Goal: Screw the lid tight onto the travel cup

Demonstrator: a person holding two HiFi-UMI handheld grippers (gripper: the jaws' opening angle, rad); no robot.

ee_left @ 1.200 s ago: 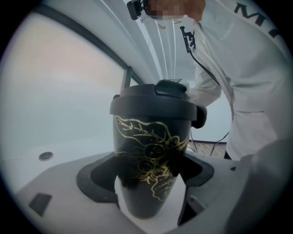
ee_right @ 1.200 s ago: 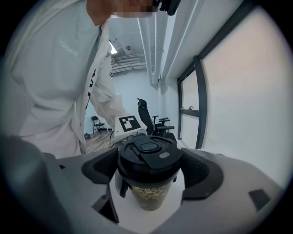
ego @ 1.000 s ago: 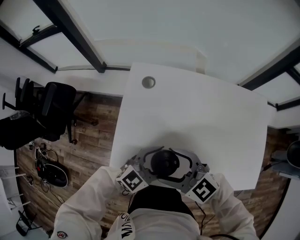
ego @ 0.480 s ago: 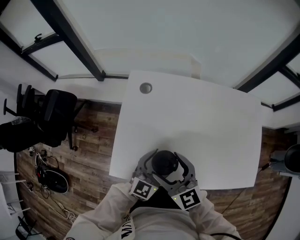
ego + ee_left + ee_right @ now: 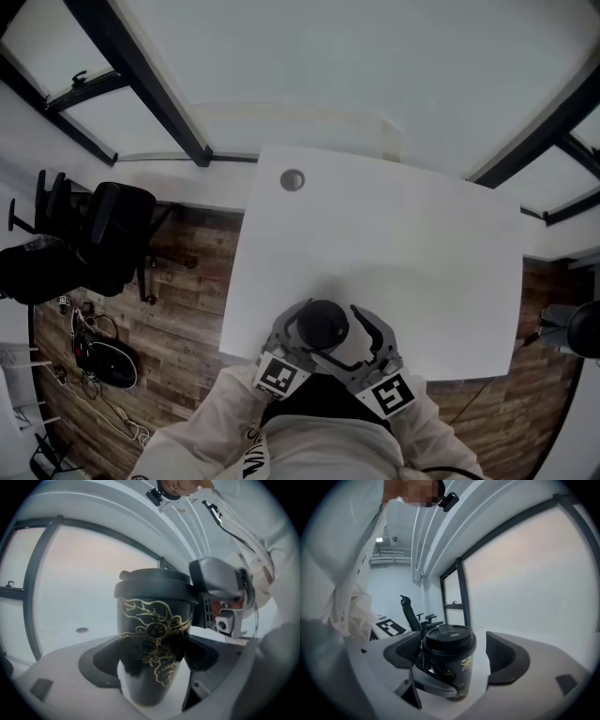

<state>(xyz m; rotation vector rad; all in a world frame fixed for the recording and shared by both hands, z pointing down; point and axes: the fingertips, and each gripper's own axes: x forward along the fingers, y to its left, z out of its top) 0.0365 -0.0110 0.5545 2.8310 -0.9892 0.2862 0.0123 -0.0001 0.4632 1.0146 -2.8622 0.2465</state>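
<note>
A black travel cup [image 5: 154, 653] with a gold leaf pattern stands upright near the front edge of the white table [image 5: 403, 253]. Its black lid [image 5: 449, 638] sits on top [image 5: 322, 324]. My left gripper [image 5: 157, 660] is shut on the cup's body, a pad pressing on each side. My right gripper [image 5: 453, 653] stands open around the lid: its left pad is close beside the lid, while the right pad [image 5: 502, 656] is clearly apart from it. In the head view the left gripper [image 5: 312, 334] and right gripper [image 5: 350, 339] meet at the cup from the near side.
A round cable hole [image 5: 292, 179] lies at the table's far left corner. A black office chair [image 5: 103, 234] and loose cables [image 5: 98, 352] are on the wooden floor to the left. The person's white sleeves [image 5: 216, 422] are just below the table's edge.
Both grippers' marker cubes have drawn closer together below the cup. The cup stays at the table's front edge, with the left gripper still shut on it.
</note>
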